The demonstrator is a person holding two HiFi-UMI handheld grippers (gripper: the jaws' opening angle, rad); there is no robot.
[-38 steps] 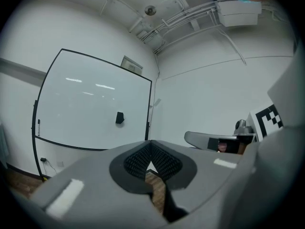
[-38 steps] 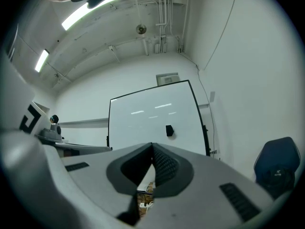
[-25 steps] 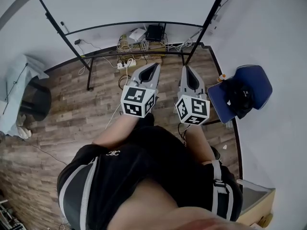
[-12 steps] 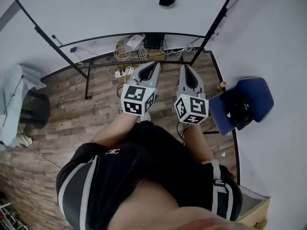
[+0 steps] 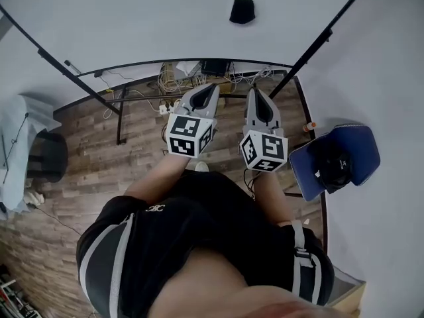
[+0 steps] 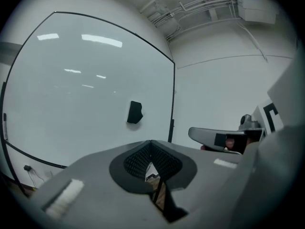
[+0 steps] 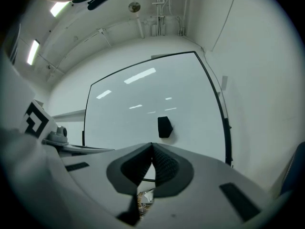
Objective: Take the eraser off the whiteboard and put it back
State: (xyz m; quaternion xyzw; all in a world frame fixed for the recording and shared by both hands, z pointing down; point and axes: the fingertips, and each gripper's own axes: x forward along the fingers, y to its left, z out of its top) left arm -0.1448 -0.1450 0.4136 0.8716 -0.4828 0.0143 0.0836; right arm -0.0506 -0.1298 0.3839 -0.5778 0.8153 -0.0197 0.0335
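A black eraser (image 5: 242,10) clings to the large whiteboard (image 5: 132,25) ahead of me; it also shows as the eraser (image 6: 135,112) in the left gripper view and the eraser (image 7: 164,127) in the right gripper view. Both grippers are held side by side, level, pointing at the board and still well short of it. My left gripper (image 5: 213,89) has its jaws closed together with nothing between them, seen also as the left gripper (image 6: 151,144). The right gripper (image 5: 255,93) is likewise shut and empty, as the right gripper (image 7: 152,148) confirms.
The whiteboard stands on a black frame with legs (image 5: 119,114) over a wood floor. Cables and a power strip (image 5: 173,78) lie under it. A blue chair with a black bag (image 5: 334,161) stands at the right by the wall. A covered black bin (image 5: 40,154) is at the left.
Both grippers and the person have moved toward the whiteboard; the eraser and board frame now sit nearer and lower in the head view. Jaws stayed closed.
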